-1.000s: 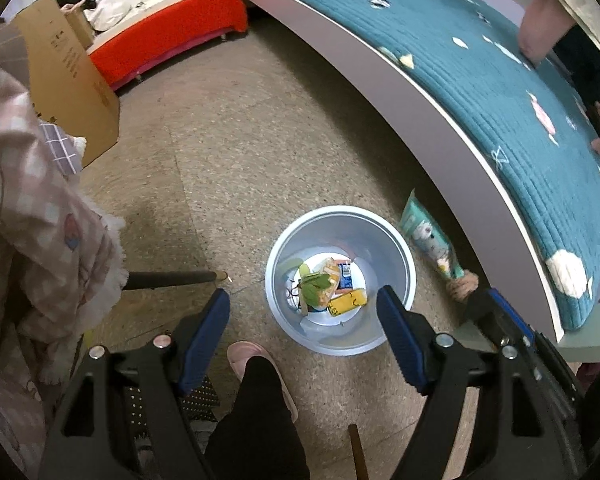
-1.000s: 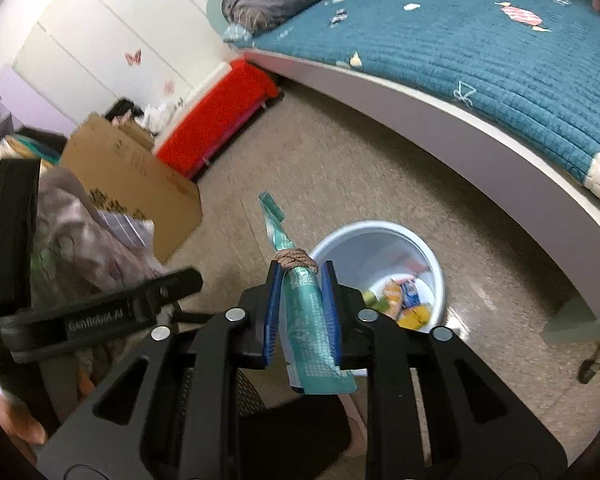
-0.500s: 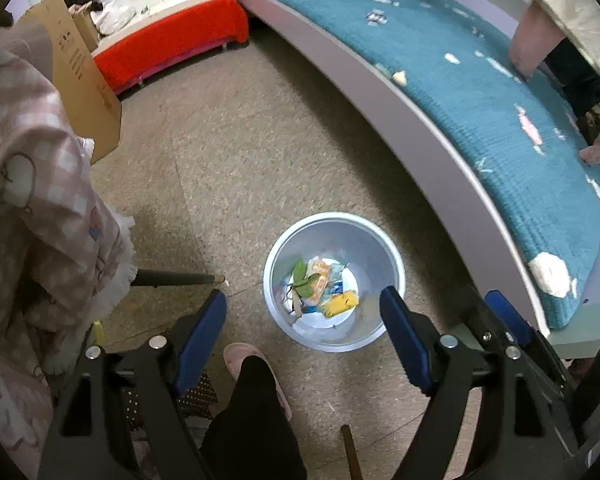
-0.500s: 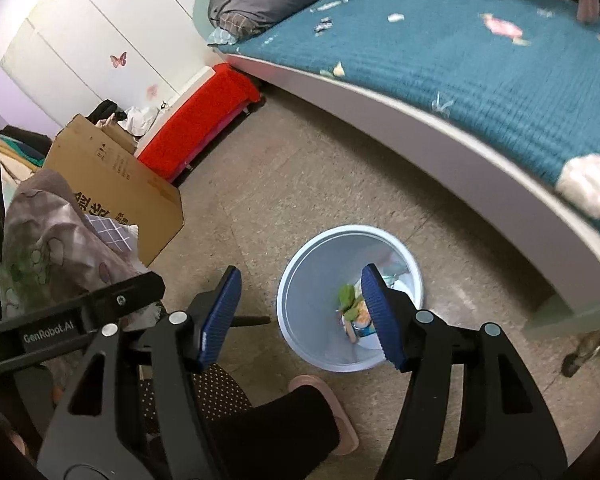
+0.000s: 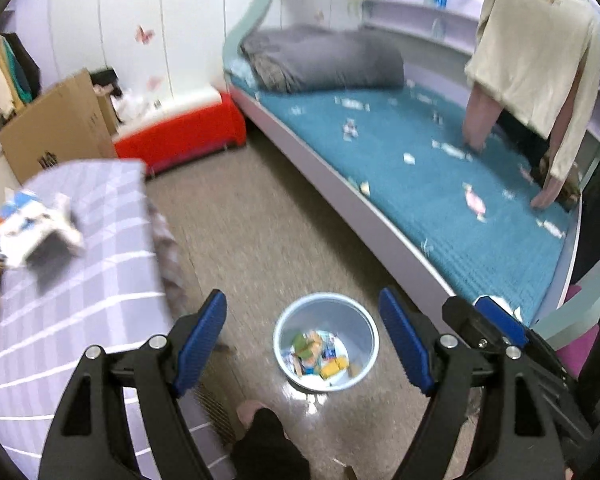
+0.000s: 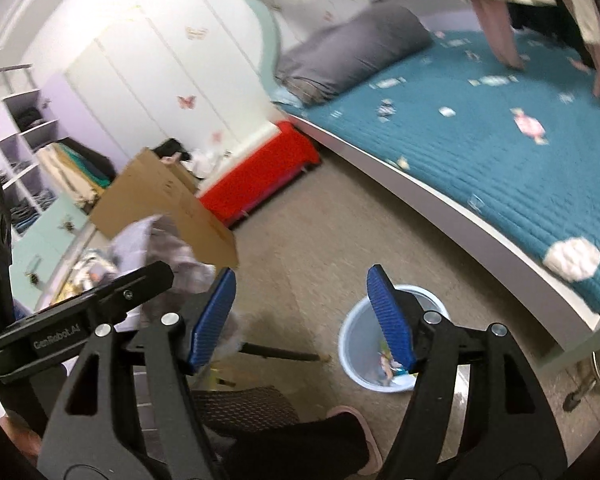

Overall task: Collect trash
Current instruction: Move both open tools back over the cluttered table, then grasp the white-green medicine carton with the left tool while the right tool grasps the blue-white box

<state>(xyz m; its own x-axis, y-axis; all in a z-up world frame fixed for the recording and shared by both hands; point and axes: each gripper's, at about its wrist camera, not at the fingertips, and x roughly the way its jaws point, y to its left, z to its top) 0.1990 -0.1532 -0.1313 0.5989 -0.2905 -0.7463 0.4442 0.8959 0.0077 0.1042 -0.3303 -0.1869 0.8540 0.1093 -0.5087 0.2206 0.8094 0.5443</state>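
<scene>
A pale blue round bin (image 5: pixel 326 348) stands on the floor beside the bed, holding several wrappers (image 5: pixel 315 354). It also shows in the right wrist view (image 6: pixel 358 344), partly behind a finger. My left gripper (image 5: pixel 302 340) is open and empty, high above the bin. My right gripper (image 6: pixel 302 312) is open and empty, raised above the floor left of the bin. A crumpled white and blue package (image 5: pixel 28 222) lies on the checked cloth surface (image 5: pixel 80 272) at the left.
A bed with a teal cover (image 5: pixel 440 176) and grey pillow (image 5: pixel 320 60) runs along the right. Another person (image 5: pixel 532 60) leans on it. A cardboard box (image 5: pixel 56 120) and red bench (image 5: pixel 184 136) stand at the back. My foot (image 5: pixel 252 408) is near the bin.
The right gripper opened and the teal packet it held is gone from it. Both grippers rose and tilted up, so the room and the checked surface came into view.
</scene>
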